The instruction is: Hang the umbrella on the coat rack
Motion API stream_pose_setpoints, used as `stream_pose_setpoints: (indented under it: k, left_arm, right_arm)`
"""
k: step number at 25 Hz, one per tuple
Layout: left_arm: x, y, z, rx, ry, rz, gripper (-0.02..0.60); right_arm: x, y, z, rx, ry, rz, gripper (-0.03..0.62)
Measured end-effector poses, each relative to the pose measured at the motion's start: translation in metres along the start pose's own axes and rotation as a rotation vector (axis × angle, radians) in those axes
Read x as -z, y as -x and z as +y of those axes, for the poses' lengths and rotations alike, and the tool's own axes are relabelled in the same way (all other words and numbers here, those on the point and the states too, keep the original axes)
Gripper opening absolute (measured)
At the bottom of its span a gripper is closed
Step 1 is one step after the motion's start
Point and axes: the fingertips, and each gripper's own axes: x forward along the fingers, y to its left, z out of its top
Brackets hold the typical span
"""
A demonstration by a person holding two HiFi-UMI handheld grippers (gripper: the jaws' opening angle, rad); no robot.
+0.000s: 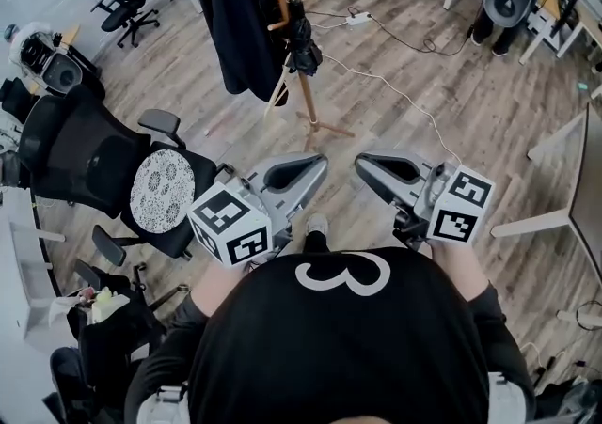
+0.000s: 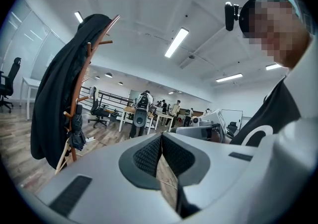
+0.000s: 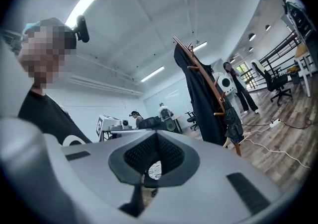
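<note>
**While the umbrella hangs on the rack, both grippers are shut and empty**

Umbrella (image 1: 302,42): dark, folded, compact. It hangs from a low peg on the coat rack (image 1: 308,102), tight against the pole. Its long axis is near vertical, top end at the peg and free end pointing at the floor. Cannot tell which end is the handle. Both gripper views show the same thing: the umbrella (image 2: 77,129) (image 3: 232,121) dangles below a peg on the side of the rack away from the coat.

Left gripper (image 1: 318,166): jaws pressed together, nothing between them. Its own view shows the pads meeting in one seam (image 2: 161,144).
Right gripper (image 1: 363,164): jaws also closed on nothing, pads touching (image 3: 155,141).
Both grippers are held near the person's chest, well apart from the rack and pointing roughly toward it.

Containers: a dark bag (image 1: 111,333) sits on the floor at lower left of the head view. Pale items show at its mouth, too small to identify.

Counts:
- 1 umbrella
- 1 wooden coat rack (image 2: 88,64) (image 3: 201,71)
- 1 black coat (image 1: 235,18), draped from the top of the rack
- 2 grippers
- 3 office chairs in the head view; the nearest (image 1: 85,154) has a round patterned cushion
- 1 white cable (image 1: 395,93) on the floor, running past the rack's base
</note>
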Motion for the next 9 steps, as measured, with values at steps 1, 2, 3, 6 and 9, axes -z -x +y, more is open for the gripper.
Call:
stream_pose_setpoints:
  k: [1, 2, 3, 6, 9]
  left_arm:
    - [0.001, 0.001, -0.005, 0.001, -0.007, 0.003, 0.017]
    - [0.002, 0.002, -0.01, 0.001, -0.012, 0.005, 0.017]
    - [0.002, 0.002, -0.015, 0.001, -0.015, 0.006, 0.017]
    - [-0.001, 0.002, -0.028, -0.001, -0.019, 0.009, 0.017]
    - [-0.004, 0.001, -0.04, -0.005, -0.026, 0.01, 0.017]
  right_arm:
    - [0.001, 0.002, 0.004, -0.001, 0.008, 0.0, 0.026]
    - [0.001, 0.005, 0.008, 0.0, 0.016, 0.001, 0.026]
    - [0.002, 0.007, 0.011, 0.001, 0.023, 0.003, 0.026]
    - [0.0, 0.018, 0.019, 0.002, 0.03, 0.001, 0.026]
    - [-0.005, 0.029, 0.026, 0.0, 0.031, -0.009, 0.026]
